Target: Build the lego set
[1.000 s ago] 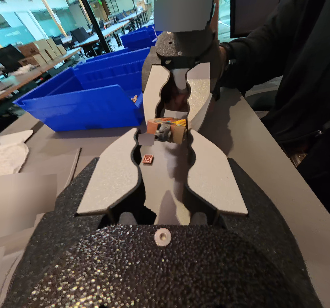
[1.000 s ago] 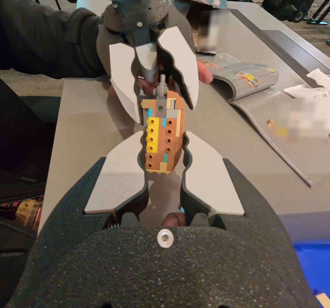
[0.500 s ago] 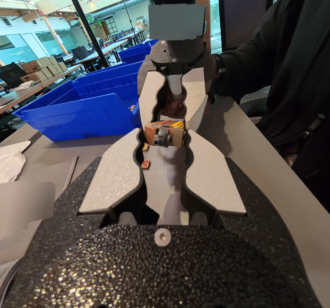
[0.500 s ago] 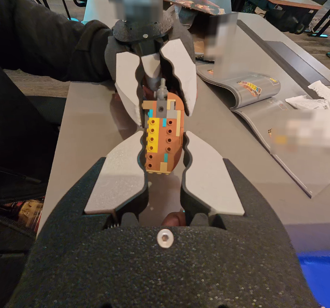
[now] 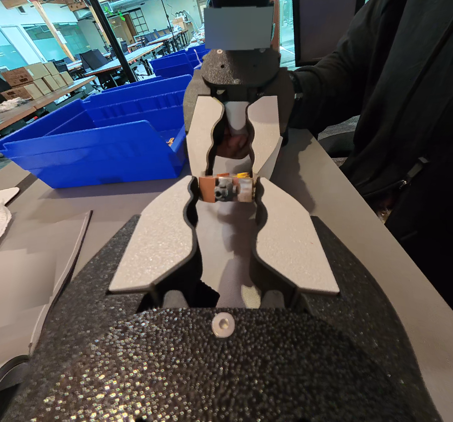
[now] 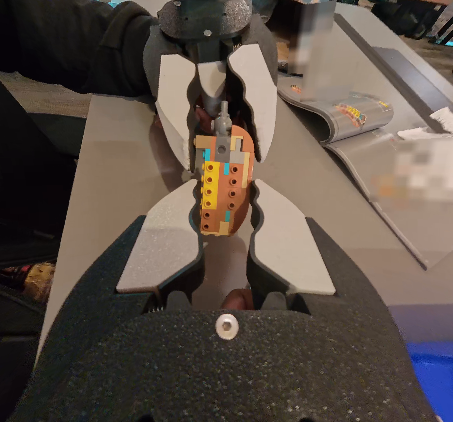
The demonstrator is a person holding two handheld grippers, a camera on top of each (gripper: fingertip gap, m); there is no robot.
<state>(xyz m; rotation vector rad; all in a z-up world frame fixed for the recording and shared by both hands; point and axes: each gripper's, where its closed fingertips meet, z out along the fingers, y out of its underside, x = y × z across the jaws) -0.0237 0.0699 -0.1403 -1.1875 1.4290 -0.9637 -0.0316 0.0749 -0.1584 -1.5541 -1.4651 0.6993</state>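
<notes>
A brown, yellow and tan lego model (image 6: 235, 194) with a grey peg at its far end is held in the air between both grippers, above the grey table (image 6: 122, 165). My right gripper (image 6: 224, 189) is shut on the model's near half. My left gripper (image 5: 226, 187) faces it and is shut on the model's end (image 5: 208, 189), where the grey peg sticks out toward the camera. In the right wrist view the left gripper (image 6: 224, 162) flanks the far end. In the left wrist view the right gripper (image 5: 228, 173) comes down from above.
Blue bins (image 5: 98, 150) stand on the table's far left in the left wrist view. An open instruction booklet (image 6: 355, 121) and white paper (image 6: 441, 118) lie to the right in the right wrist view. The person's black sleeves hold both grippers. Both grippers' tips are close together, under 4 cm apart.
My left gripper has moved forward, so the model's end now sits between its fingertips, and the fingers have closed in on it. The small red tile on the table has dropped out of sight.
</notes>
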